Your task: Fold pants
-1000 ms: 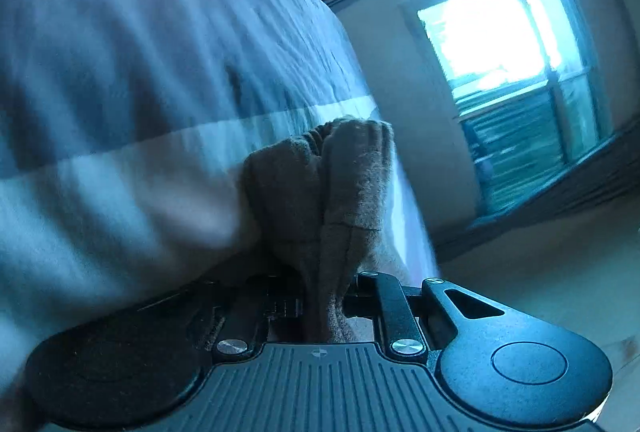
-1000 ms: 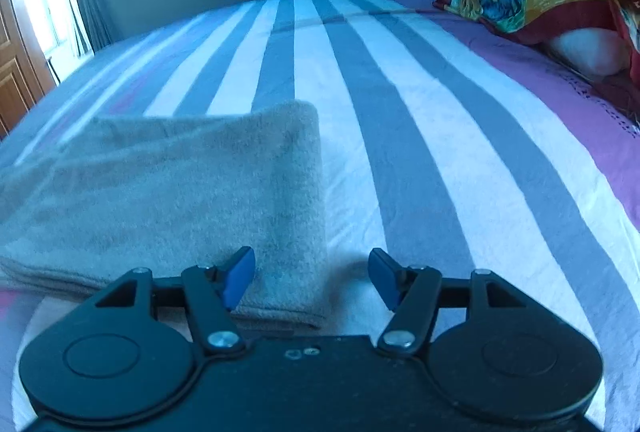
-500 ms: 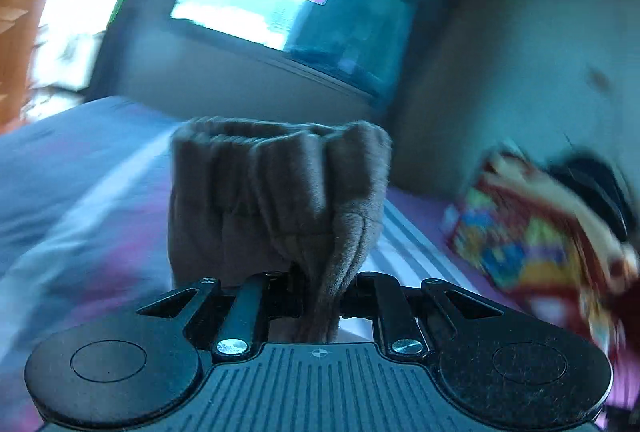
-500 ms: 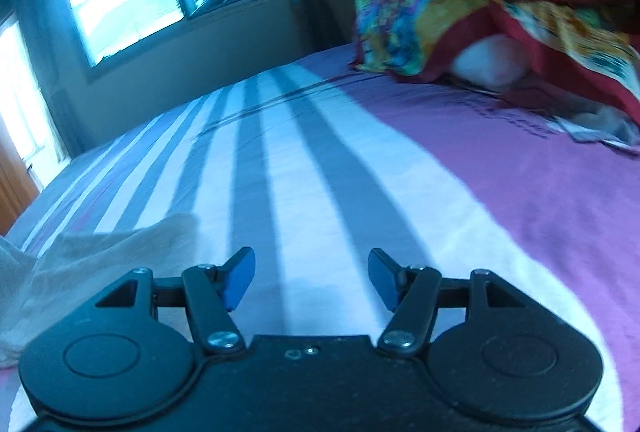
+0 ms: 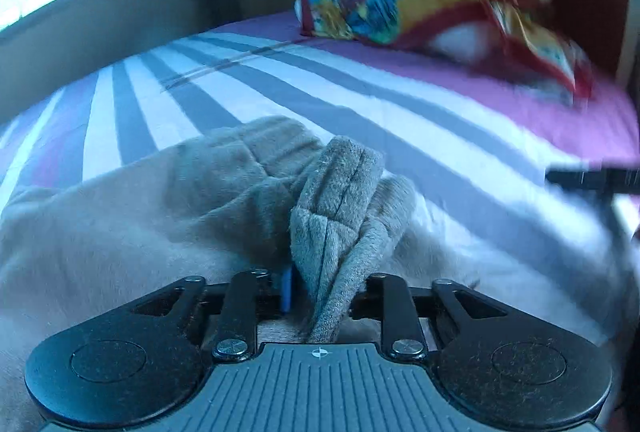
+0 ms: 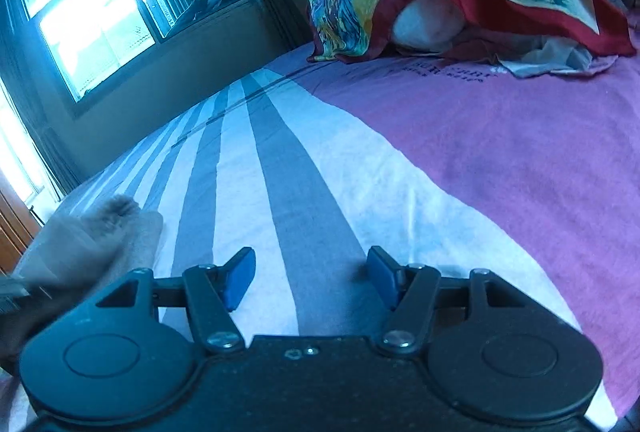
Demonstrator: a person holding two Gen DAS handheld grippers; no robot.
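1. Now the pants (image 5: 160, 216) are seen lying on the striped sheet (image 5: 280, 88), well short of the quilt (image 5: 400, 0) and on its window side.
2. A bunched fold (image 5: 340, 192) is stood up between the fingers of the left gripper (image 5: 323, 288). Its jaws have just been opening, and the fold is no longer visibly pinched.
3. The right gripper (image 6: 310, 278) is held with its fingers wide apart and nothing between them, over bare sheet nearer the quilt than the pants are.
4. A snag is to be feared: if the left gripper is drawn away before the fold is fully freed, the fleece could be dragged along and the laid fold pulled open.
5. A slump is also likely. The fold is thick and springy, so once released it may be tipped sideways and left as a lump rather than a flat edge.
6. The pants are made of grey-brown fleece, soft, napped and bulky, with rounded creases.
7. The sheet is thin, smooth cotton-like cloth, banded white, grey and purple. The quilt is heaped, bright and glossy.
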